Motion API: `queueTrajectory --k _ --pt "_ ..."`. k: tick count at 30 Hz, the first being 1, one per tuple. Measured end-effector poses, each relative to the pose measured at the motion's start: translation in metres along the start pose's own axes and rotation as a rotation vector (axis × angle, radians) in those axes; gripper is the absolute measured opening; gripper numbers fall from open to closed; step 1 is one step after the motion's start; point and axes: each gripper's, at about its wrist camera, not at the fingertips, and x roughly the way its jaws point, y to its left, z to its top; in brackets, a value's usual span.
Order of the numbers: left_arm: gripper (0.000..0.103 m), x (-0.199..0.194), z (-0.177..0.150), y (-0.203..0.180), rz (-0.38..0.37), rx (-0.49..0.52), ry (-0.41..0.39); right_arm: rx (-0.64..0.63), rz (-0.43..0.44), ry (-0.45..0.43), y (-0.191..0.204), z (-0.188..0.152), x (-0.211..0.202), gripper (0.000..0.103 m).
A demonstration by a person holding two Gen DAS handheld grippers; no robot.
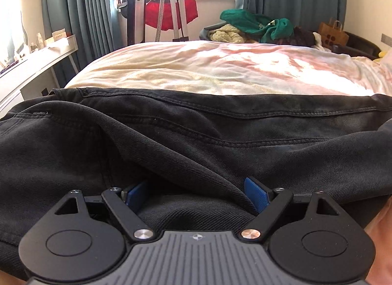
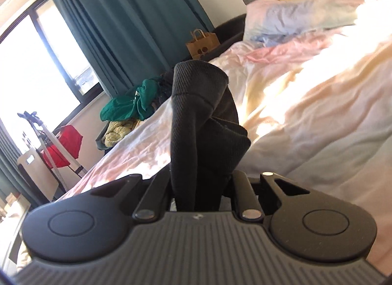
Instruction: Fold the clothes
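Black denim jeans (image 1: pixel 196 133) lie spread across the near edge of the bed (image 1: pixel 210 69). My left gripper (image 1: pixel 196 192) is low over the jeans with its blue pads (image 1: pixel 256 194) wide apart and a fold of denim lying between them, not pinched. My right gripper (image 2: pixel 199 187) is shut on a bunched part of the black jeans (image 2: pixel 198 113), which sticks up out of its jaws above the bed (image 2: pixel 306 103); its fingertips are hidden by the cloth.
A pile of green, yellow and dark clothes (image 1: pixel 257 28) sits beyond the far side of the bed. A brown paper bag (image 1: pixel 333 32), a red garment on a stand (image 1: pixel 171 13), teal curtains (image 2: pixel 122 28), a white desk (image 1: pixel 36 62) and pillows (image 2: pixel 306 13) surround the bed.
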Motion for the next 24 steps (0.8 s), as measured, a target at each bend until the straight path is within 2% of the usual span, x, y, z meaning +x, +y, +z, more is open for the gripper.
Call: queueTrajectory --k 7,12,19,22,24 --pt "0.086 -0.003 0.002 0.004 -0.007 0.001 -0.014 -0.252 0.041 -0.088 0.068 0.01 -0.022 0.015" --pt "0.086 -0.013 0.005 0.01 -0.023 -0.021 -0.028 -0.461 0.095 -0.163 0.136 -0.007 -0.053 0.015" --pt "0.086 -0.047 0.022 0.036 -0.068 -0.146 -0.111 -0.771 0.279 -0.175 0.244 -0.089 -0.093 0.015" --pt "0.086 -0.067 0.03 0.056 -0.06 -0.202 -0.172 -0.871 0.341 -0.121 0.277 -0.141 -0.1 0.014" --pt "0.087 -0.075 0.033 0.067 -0.065 -0.235 -0.193 -0.927 0.364 -0.05 0.287 -0.179 -0.098 0.014"
